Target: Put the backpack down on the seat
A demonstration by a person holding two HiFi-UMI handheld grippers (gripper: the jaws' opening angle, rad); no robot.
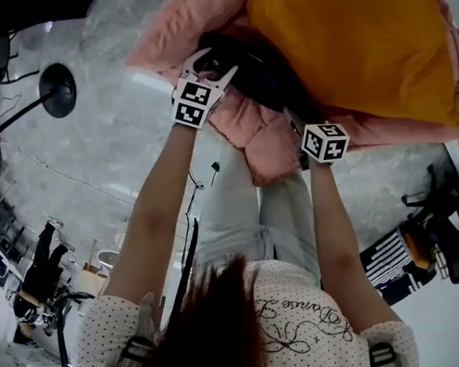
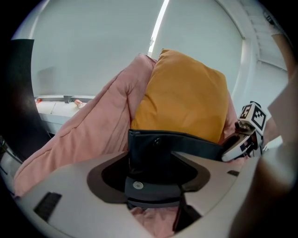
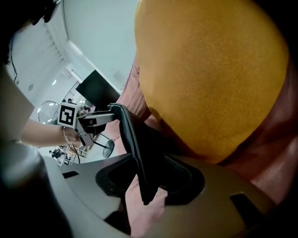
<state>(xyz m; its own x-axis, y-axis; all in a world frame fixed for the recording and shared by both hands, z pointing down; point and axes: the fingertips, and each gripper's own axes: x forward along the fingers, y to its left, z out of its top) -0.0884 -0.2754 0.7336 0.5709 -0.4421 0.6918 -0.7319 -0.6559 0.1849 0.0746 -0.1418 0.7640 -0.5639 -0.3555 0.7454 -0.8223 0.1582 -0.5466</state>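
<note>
The left hand-held gripper [image 2: 156,160] and right hand-held gripper [image 3: 149,181] are both standing released, jaws apart around the top edge of the dark backpack [image 1: 251,69], which is resting on the pink seat [image 1: 262,140] against the orange cushion [image 1: 353,40], apparently so the cushion is propping it upright.

Backpack [image 1: 258,71]: black, plain. Cushion [image 1: 353,40]: mustard orange, plain. Seat [image 1: 250,130]: pale pink. Person's top [image 1: 302,280]: white, small dark dots. Floor [image 1: 107,149]: grey, marbled.
</note>
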